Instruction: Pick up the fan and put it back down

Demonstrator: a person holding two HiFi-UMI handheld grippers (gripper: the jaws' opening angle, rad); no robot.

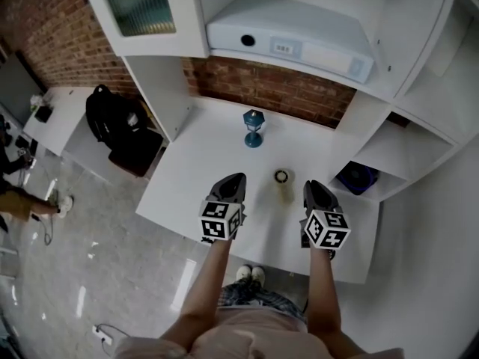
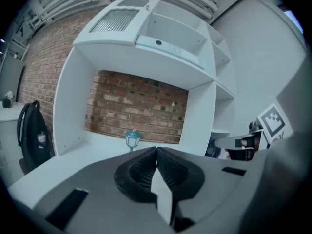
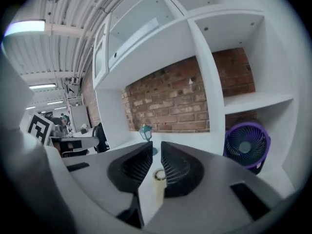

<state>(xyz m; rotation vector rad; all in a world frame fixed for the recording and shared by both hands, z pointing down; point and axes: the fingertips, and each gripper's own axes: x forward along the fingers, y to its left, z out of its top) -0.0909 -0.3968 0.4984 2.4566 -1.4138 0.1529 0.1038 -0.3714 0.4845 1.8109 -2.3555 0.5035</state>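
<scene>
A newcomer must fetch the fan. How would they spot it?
Find the white shelf unit with the brick back. Right of its desk surface is a low open cubby, and the fan stands inside. It is round with a purple rim, unlike the slim blue lantern out on that surface.

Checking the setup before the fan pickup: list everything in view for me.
fan: one, purple, low shelf compartment on the right
lantern: one, blue, upright on the desk near the brick wall
round object: one, cream, on the desk ahead of the grippers; kind unclear
box: one, white, upper shelf
backpack: one, black, left of the desk
desk: one, white, under the shelves
left gripper: one, dark grey, jaws together, empty
right gripper: one, dark grey, jaws slightly apart, nothing held
</scene>
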